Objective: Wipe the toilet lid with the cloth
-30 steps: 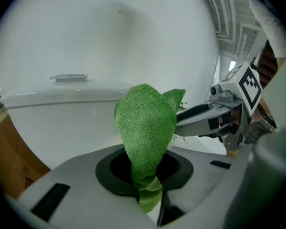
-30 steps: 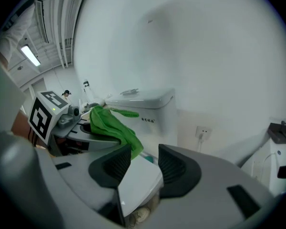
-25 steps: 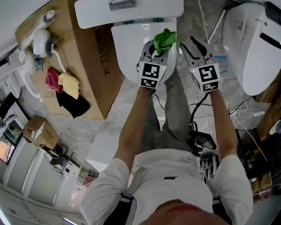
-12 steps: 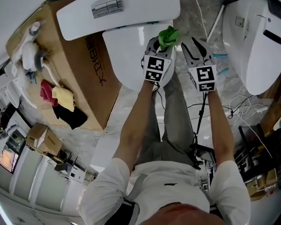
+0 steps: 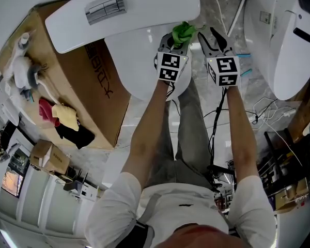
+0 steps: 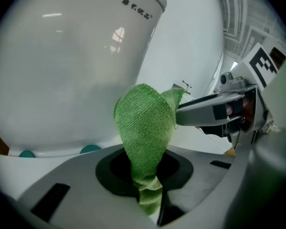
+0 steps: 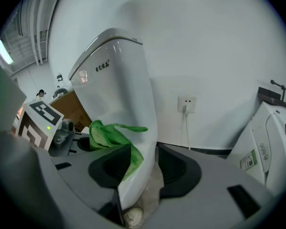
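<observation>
Print on tank (image 7: 105,66) and box (image 5: 93,87) is unreadable.

cloth (image 6: 144,128): lower end hidden between the left gripper's (image 5: 179,41) closed jaws.
toilet lid (image 5: 137,61): right edge hidden behind that gripper.
second toilet (image 5: 273,50): cut off at the right.

The left gripper (image 5: 179,39) carried the green cloth (image 5: 184,31) along the toilet lid (image 5: 134,61) nearer the tank (image 5: 144,4). The right gripper (image 5: 212,39) also moved nearer the tank.
</observation>
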`<state>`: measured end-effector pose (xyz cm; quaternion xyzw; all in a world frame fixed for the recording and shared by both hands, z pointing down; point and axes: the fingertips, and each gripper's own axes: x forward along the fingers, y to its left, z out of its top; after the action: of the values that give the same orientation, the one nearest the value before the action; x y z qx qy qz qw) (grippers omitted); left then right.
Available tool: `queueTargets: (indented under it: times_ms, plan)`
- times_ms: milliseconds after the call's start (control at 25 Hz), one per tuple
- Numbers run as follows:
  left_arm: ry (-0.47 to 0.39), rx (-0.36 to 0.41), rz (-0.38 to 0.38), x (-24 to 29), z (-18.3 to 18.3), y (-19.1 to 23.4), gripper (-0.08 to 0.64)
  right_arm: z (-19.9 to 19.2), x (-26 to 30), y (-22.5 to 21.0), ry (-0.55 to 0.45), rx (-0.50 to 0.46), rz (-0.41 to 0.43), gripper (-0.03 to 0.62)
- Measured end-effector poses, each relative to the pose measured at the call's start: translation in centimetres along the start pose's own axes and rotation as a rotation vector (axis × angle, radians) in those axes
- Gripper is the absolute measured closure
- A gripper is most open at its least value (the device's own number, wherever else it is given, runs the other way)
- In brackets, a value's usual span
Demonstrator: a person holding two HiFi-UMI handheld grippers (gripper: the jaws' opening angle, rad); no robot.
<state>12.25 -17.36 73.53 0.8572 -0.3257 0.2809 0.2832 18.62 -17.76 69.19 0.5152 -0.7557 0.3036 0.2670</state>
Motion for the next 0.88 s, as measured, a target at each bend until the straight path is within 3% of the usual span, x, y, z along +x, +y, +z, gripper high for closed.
queueTargets:
  times_ms: [240, 480, 880]
  plan:
    - [0.02, -0.027, 0.011, 1.0, -1.5, 1.4, 0.476, -1.0, 1.0, 1.0, 0.03, -0.032, 0.005, 0.399]
    - [0.053, 0.02, 0.023, 1.1, -2.0, 2.2, 0.477, -1.9, 1.0, 2.1, 0.05, -0.042, 0.002, 0.399]
    - [0.048, -0.011, 0.071, -2.3, -3.6, 5.7, 0.477, -2.1, 1.2, 4.5, 0.075, -0.067, 0.004, 0.399]
